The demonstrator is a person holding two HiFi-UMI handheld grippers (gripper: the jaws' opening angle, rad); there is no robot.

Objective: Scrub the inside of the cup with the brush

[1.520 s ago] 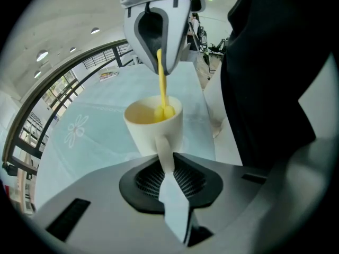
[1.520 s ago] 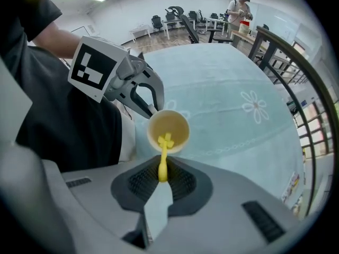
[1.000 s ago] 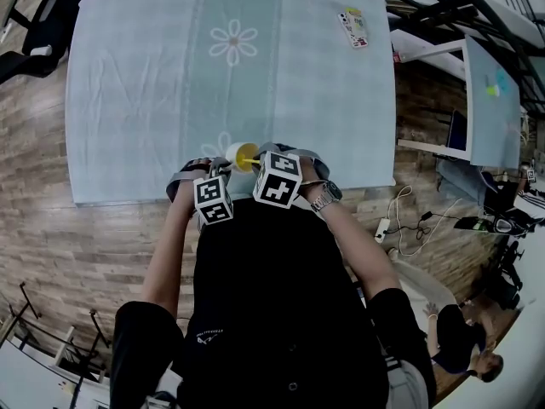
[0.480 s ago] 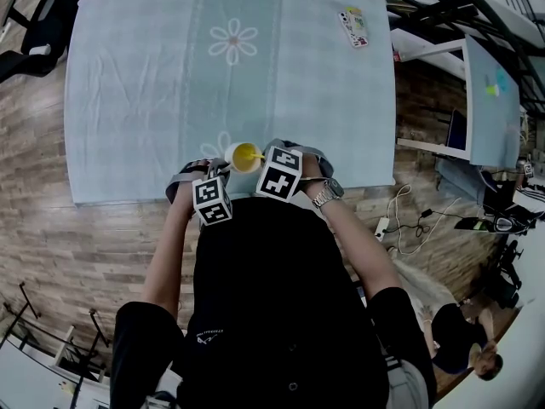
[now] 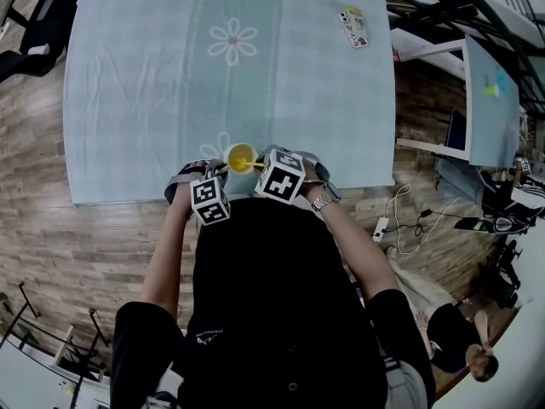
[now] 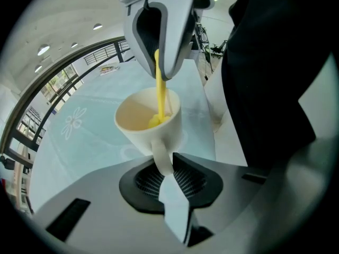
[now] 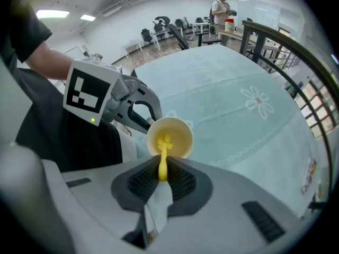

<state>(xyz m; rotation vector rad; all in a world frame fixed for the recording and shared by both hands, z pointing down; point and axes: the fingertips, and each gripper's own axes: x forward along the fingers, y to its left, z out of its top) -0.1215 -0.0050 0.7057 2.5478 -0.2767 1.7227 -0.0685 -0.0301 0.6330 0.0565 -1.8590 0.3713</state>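
Cream cup [image 6: 139,121] held above table [image 5: 128,100] near edge, left gripper [image 6: 165,168] jaws clamped on handle [image 6: 159,153]. Right gripper [image 7: 161,174] jaws pinch yellow brush [image 7: 163,152], head inside cup. Scrubbing step likely; next: sweep bristles round wall, cup steady.

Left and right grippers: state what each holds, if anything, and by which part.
The left gripper holds the cup by its handle; the right gripper holds the yellow brush by its stem, head inside the cup.
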